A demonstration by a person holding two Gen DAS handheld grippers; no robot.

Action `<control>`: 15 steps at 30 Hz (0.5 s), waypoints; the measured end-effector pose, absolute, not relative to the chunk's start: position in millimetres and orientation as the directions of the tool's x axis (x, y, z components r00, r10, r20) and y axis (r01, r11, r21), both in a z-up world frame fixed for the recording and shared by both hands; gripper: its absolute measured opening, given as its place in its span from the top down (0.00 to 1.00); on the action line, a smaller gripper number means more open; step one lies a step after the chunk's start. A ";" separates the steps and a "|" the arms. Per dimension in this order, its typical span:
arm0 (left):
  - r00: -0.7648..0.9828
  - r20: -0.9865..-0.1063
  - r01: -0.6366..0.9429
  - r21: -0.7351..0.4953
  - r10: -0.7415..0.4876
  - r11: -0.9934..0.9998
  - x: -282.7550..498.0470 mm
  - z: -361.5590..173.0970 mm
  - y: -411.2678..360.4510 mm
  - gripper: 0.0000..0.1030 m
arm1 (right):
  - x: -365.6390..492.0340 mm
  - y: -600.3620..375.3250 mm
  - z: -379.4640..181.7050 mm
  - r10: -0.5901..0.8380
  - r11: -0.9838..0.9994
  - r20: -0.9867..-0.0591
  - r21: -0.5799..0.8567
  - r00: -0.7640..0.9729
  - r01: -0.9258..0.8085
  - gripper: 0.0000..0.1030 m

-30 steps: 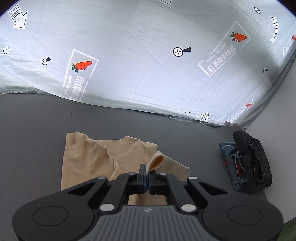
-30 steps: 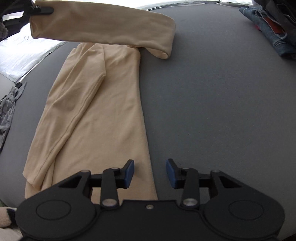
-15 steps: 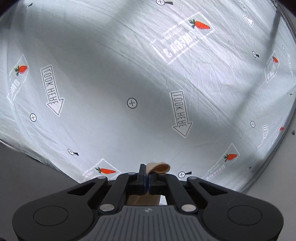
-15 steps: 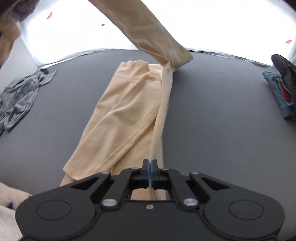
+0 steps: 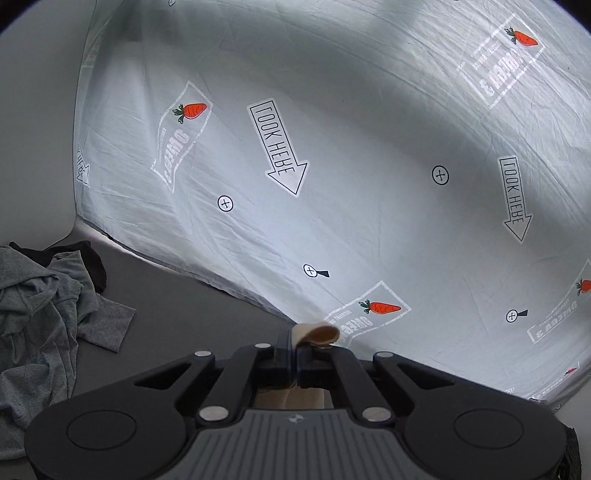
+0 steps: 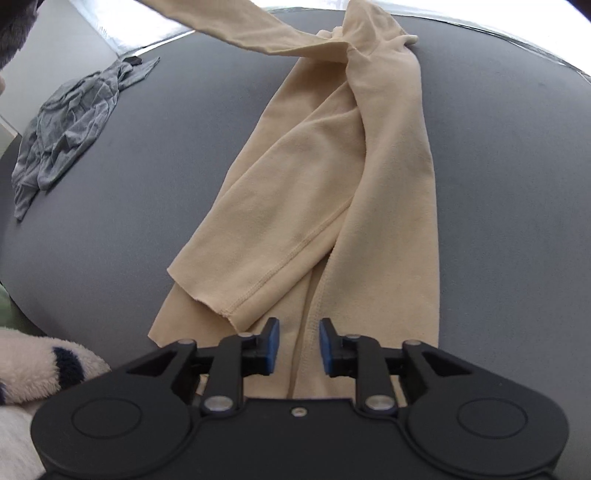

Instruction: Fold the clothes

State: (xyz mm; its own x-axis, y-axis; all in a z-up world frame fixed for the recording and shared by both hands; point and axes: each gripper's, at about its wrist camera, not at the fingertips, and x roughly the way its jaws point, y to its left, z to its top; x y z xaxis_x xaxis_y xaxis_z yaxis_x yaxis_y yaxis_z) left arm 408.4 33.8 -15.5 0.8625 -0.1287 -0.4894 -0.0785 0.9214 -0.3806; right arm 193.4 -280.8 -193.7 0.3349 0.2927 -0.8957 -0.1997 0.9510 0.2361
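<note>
A beige long-sleeved top [image 6: 332, 173] lies lengthwise on the dark grey table [image 6: 517, 184], folded narrow with one sleeve laid along it. Its other sleeve [image 6: 258, 33] is lifted up and off to the far left. My left gripper [image 5: 295, 354] is shut on the cuff of that sleeve [image 5: 317, 332] and holds it in the air. My right gripper [image 6: 297, 345] is open, low over the near hem of the top, with the cloth between and under its fingers but not pinched.
A crumpled grey garment [image 6: 70, 129] lies at the table's left side; it also shows in the left wrist view [image 5: 44, 317]. A white printed sheet [image 5: 351, 166] hangs behind the table. A fluffy white and navy cloth [image 6: 40, 369] sits at the near left edge.
My right gripper was shut on the top's near hem half a second ago and has opened. My left gripper has swung left with the sleeve, bringing the grey garment into its view.
</note>
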 end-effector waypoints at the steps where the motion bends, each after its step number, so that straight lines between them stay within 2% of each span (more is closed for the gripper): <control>1: 0.862 -0.479 -0.028 -0.371 -0.166 0.928 403.7 -11.9 25.6 0.98 | 191.4 -287.0 -190.0 0.298 0.952 -0.888 0.249 0.350 -0.179 0.69; 5: 0.831 -0.460 0.209 -0.266 -0.314 0.941 377.8 1.5 -29.9 0.98 | 184.5 -314.9 -176.1 0.273 0.961 -0.871 0.263 0.409 -0.081 0.69; 8: 0.741 -0.493 0.441 -0.157 -0.457 0.884 336.4 -1.4 -91.6 0.98 | 181.3 -338.0 -168.7 0.248 0.960 -0.857 0.281 0.453 0.008 0.69; 12: 0.542 -0.626 0.692 -0.048 -0.561 0.721 274.4 -40.1 -163.6 0.97 | 171.4 -372.4 -162.4 0.209 0.944 -0.841 0.307 0.499 0.120 0.67; 13: 0.494 -0.662 0.732 -0.034 -0.564 0.681 262.2 -53.5 -177.6 0.94 | 169.0 -378.8 -163.3 0.203 0.941 -0.840 0.309 0.503 0.138 0.67; 15: 0.385 -0.752 0.790 -0.032 -0.536 0.612 238.7 -95.1 -203.9 0.93 | 164.4 -391.1 -166.9 0.199 0.932 -0.842 0.321 0.502 0.169 0.67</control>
State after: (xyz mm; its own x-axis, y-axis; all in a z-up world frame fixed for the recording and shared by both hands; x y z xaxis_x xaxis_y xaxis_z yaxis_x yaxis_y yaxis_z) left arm 238.7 -203.9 -95.1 0.3847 -0.5360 -0.7515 0.7899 0.6124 -0.0324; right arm 164.4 -391.1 -166.9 0.5023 0.1988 -0.8415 0.1695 0.9317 0.3212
